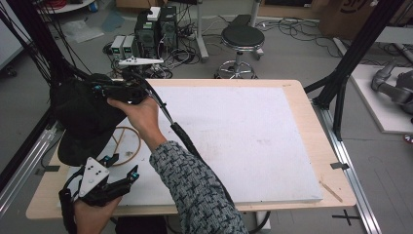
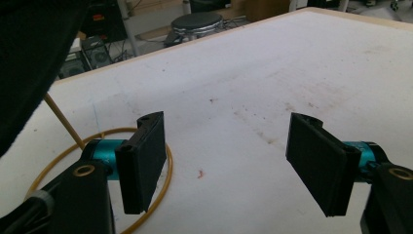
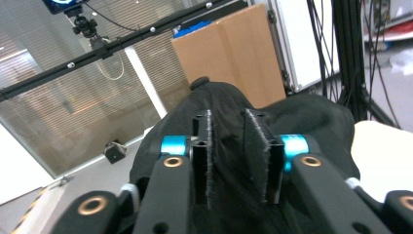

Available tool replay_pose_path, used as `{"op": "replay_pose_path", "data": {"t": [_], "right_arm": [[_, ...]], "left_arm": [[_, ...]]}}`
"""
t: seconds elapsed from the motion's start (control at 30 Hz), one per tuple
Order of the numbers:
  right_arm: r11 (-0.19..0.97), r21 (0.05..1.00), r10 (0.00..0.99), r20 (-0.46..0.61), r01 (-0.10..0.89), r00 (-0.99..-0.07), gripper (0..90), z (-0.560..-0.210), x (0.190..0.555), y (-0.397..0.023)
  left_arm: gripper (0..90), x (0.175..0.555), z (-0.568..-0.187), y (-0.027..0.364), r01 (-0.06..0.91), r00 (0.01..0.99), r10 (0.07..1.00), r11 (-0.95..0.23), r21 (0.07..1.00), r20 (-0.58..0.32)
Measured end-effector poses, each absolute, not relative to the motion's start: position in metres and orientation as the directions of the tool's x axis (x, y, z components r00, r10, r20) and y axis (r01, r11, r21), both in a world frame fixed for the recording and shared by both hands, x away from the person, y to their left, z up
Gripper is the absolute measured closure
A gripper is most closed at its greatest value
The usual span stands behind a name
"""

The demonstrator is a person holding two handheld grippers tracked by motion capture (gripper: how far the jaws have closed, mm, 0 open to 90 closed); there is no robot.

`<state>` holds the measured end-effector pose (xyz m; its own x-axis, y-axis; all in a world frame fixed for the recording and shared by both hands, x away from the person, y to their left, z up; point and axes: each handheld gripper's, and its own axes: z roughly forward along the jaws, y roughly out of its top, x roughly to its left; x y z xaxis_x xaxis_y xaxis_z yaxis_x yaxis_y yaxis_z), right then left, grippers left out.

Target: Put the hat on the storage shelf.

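Note:
A limp black fabric item (image 1: 83,122) lies heaped over the table's left edge. My right gripper (image 1: 96,87) reaches across to it from the right, just above its top. In the right gripper view the right gripper (image 3: 228,117) has its jaws a little apart; the black fabric (image 3: 311,122) lies right beyond the pads, and nothing is pinched between them. A thin wooden ring (image 1: 139,141) with a stick lies on the white board (image 1: 243,136) beside the fabric. My left gripper (image 1: 122,165) rests near the front left, open over the ring (image 2: 112,130), its jaws (image 2: 229,146) wide apart and holding nothing.
The white board (image 2: 272,63) covers most of the wooden table (image 1: 302,97). A small wooden stick (image 1: 331,191) lies at the front right corner. Behind the table stand a stool (image 1: 242,36) and computer boxes (image 1: 156,29) with cables. Black frame posts (image 1: 350,53) flank both sides.

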<state>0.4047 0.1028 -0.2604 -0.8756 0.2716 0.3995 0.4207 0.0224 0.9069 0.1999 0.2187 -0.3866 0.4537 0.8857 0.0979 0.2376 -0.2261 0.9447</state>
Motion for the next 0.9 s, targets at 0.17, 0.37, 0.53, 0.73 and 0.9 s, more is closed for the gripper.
{"op": "replay_pose_path", "data": {"t": [0.17, 0.37, 0.53, 0.73, 0.9], "right_arm": [[0.051, 0.912, 0.271, 0.380, 0.408, -0.884, 64.7, -0.259, 0.405, 0.099], [0.023, 0.916, 0.296, 0.376, 0.400, -0.878, 62.5, -0.256, 0.407, 0.084], [-0.003, 0.907, 0.323, 0.400, 0.422, -0.858, 61.0, -0.262, 0.412, 0.066], [0.008, 0.925, 0.424, 0.340, 0.379, -0.840, 52.8, -0.261, 0.416, 0.025], [0.085, 0.956, 0.532, 0.195, 0.281, -0.824, 38.2, -0.249, 0.412, -0.015]], "left_arm": [[30.6, 0.200, -0.388, 0.212, 0.239, 0.470, 0.876, -0.243, 0.940, 0.107], [30.0, 0.205, -0.383, 0.200, 0.228, 0.489, 0.864, -0.258, 0.939, 0.119], [29.8, 0.209, -0.382, 0.197, 0.228, 0.490, 0.864, -0.256, 0.939, 0.116], [29.8, 0.218, -0.375, 0.187, 0.219, 0.499, 0.858, -0.263, 0.940, 0.123], [29.5, 0.229, -0.371, 0.179, 0.222, 0.510, 0.851, -0.269, 0.937, 0.124]]}}
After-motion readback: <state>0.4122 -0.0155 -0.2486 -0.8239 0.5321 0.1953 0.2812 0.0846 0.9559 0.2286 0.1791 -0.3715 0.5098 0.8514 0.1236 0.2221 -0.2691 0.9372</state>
